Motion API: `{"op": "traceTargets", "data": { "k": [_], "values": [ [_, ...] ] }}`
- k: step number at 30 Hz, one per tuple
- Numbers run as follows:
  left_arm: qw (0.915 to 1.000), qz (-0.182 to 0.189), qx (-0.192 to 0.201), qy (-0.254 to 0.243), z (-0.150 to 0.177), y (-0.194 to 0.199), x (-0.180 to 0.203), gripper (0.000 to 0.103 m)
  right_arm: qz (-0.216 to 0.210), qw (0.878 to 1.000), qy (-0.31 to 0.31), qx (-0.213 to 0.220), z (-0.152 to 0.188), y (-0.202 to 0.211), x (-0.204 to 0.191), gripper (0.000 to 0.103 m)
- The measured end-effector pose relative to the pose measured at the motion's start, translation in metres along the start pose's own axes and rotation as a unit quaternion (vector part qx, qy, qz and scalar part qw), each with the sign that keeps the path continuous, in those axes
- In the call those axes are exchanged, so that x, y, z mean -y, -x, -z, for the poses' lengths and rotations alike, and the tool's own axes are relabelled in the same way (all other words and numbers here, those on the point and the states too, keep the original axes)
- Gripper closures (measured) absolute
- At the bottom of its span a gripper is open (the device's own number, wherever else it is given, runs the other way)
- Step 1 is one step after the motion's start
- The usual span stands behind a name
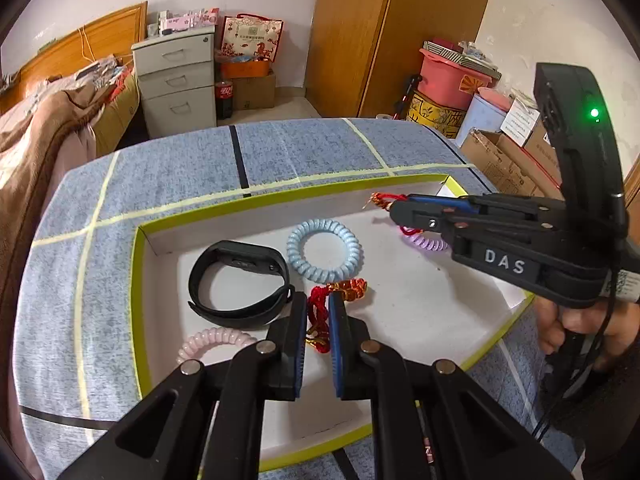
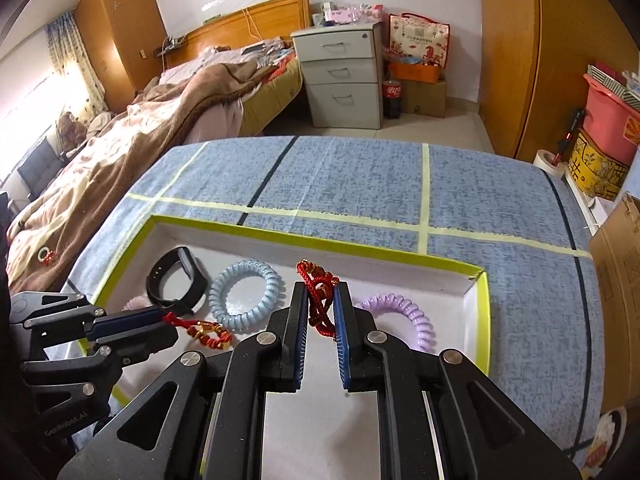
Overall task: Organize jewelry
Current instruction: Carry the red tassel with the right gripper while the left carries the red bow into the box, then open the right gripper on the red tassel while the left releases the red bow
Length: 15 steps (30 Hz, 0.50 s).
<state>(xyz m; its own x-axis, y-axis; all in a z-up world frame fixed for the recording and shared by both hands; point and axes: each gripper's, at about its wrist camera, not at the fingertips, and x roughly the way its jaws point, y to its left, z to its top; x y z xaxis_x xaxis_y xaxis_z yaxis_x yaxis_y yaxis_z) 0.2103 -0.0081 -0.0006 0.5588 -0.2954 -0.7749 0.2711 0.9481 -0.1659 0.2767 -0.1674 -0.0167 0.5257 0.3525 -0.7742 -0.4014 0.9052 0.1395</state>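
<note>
A white tray with a lime-green rim [image 1: 138,280] [image 2: 484,304] lies on the blue cloth. Inside it are a black wristband [image 1: 236,284] [image 2: 176,280], a light blue coil band [image 1: 324,250] [image 2: 244,294], a pink coil band [image 1: 216,340] and a purple coil band [image 2: 404,314] [image 1: 430,243]. My left gripper [image 1: 318,312] [image 2: 170,322] is shut on a red braided bracelet with gold beads [image 1: 340,292] [image 2: 208,330] over the tray. My right gripper [image 2: 321,312] [image 1: 394,204] is shut on a second red braided bracelet [image 2: 318,292] [image 1: 380,200], held above the tray's far right part.
The blue cloth [image 2: 360,184] carries yellow and black tape lines. A bed with a brown blanket [image 2: 140,128] lies left, a grey drawer unit [image 2: 340,76] behind. Cardboard boxes [image 1: 508,160] and a pink bin [image 1: 452,76] stand at the right. A hand [image 1: 580,324] holds the right gripper.
</note>
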Motion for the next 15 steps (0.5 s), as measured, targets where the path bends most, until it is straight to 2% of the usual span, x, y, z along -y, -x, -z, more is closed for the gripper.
{"op": "traceTargets", "data": {
  "k": [15],
  "values": [
    [0.9998, 0.003, -0.018, 0.006, 0.001, -0.009, 0.000, 0.091, 0.003, 1.000, 0.014, -0.021, -0.002, -0.014, -0.004, 0.089]
  ]
}}
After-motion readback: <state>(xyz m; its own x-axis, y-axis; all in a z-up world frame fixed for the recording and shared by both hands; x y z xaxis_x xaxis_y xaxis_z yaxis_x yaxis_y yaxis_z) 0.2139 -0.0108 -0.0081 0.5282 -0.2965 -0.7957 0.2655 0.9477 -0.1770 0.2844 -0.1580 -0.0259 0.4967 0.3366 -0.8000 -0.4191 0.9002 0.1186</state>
